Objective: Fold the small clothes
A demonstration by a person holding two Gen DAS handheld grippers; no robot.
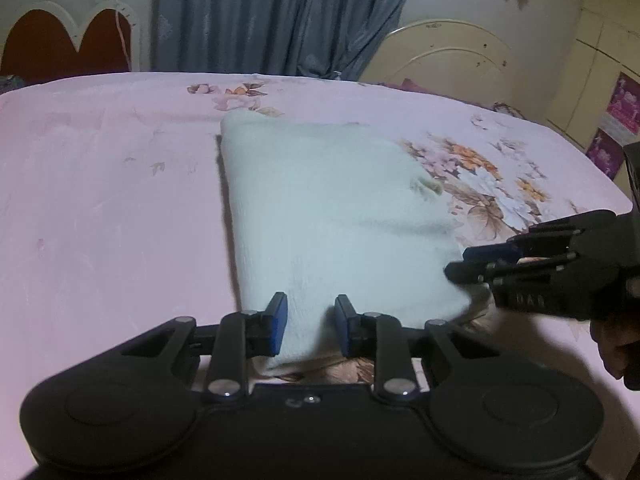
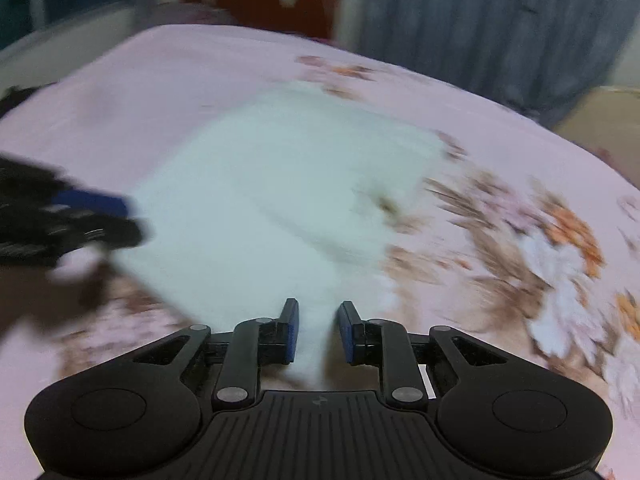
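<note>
A pale white-mint garment point(image 1: 328, 216) lies folded into a rough rectangle on the pink floral bed sheet point(image 1: 100, 208). My left gripper point(image 1: 310, 326) is open, its blue pads on either side of the garment's near edge. My right gripper point(image 2: 318, 330) is also open, with the garment's near corner point(image 2: 280, 200) between its pads; this view is motion-blurred. The right gripper shows in the left wrist view point(image 1: 472, 262) at the garment's right corner. The left gripper shows at the left of the right wrist view point(image 2: 100, 216).
The bed ends at a red and white headboard point(image 1: 64, 40) and blue curtains point(image 1: 280, 16) beyond. A cream headboard point(image 1: 448, 52) and cupboards point(image 1: 600, 64) stand at the right. The sheet's flower print point(image 1: 480, 184) lies right of the garment.
</note>
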